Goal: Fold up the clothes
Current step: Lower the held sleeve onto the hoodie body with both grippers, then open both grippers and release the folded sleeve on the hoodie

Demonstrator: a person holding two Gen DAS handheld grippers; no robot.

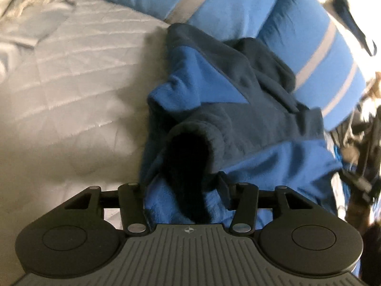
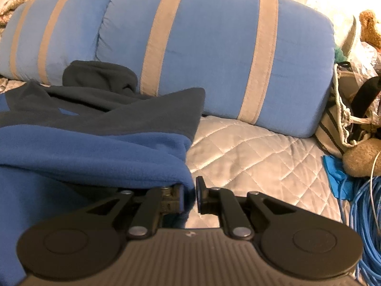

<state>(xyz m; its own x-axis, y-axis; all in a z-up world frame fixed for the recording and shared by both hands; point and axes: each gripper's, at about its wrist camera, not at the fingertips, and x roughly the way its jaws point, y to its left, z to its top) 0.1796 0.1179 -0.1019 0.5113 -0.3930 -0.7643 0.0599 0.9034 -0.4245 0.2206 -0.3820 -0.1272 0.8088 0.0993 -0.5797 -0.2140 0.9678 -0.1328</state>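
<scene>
Two grippers pinch soft blue-and-navy fleece [image 1: 238, 119] over quilted bedspread [image 2: 250, 152].

The fleece garment [image 2: 95, 147] is royal blue with navy panels; the pillows [image 2: 214, 54] are lighter blue, tan-striped (vertical bands); the quilt [image 1: 71, 71] is silver-grey, diamond-stitched.

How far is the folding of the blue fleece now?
Early stage. Done: the fleece lies on the quilt before the pillows. In hand: the left tongs have fleece bunched between them near the cuff; the right tongs are nearly shut on its edge. Left: it is rumpled, with no neat fold visible, so all folds remain.
</scene>
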